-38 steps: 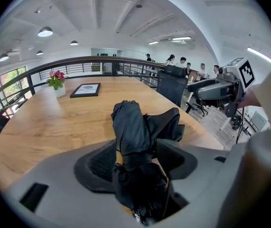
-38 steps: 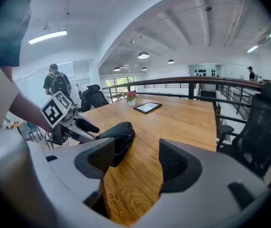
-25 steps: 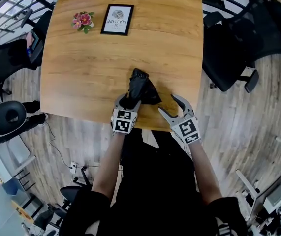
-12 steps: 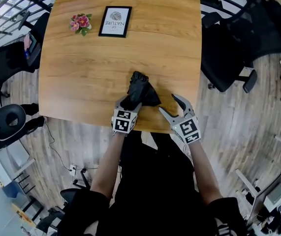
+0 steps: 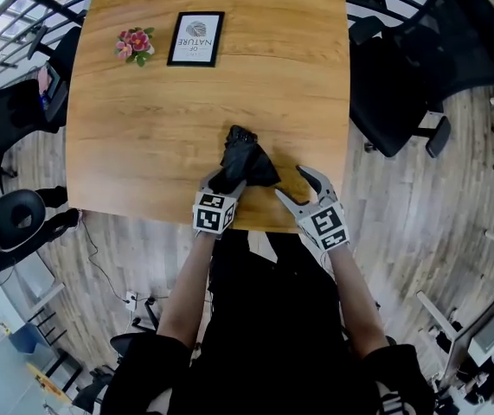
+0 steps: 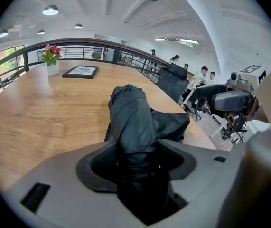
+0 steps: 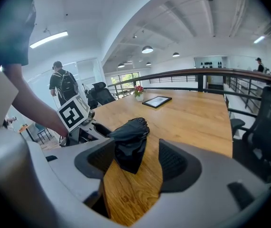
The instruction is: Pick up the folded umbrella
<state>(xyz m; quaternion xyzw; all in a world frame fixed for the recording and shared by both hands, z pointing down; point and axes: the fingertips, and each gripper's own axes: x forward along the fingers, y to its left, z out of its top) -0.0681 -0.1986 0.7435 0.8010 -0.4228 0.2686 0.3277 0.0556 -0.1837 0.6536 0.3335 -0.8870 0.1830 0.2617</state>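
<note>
Wooden table [image 5: 143, 128], folded umbrella [image 5: 242, 156] pinched.
The folded umbrella is squeezed at its near end by the left gripper [image 6: 137, 151], low in the middle of the head view. The right gripper [image 5: 291, 183] is held spread wide beside it. Pink flowers [image 6: 51, 52] are kept in a white pot [image 6: 53, 69], upper left.

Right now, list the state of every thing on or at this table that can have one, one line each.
folded umbrella: folded shut, near end clamped, near the table's front edge.
left gripper: shut on the folded umbrella.
right gripper: jaws apart, nothing held, beside the umbrella.
framed picture: lying flat, far side.
flower vase: upright, beside the picture.
</note>
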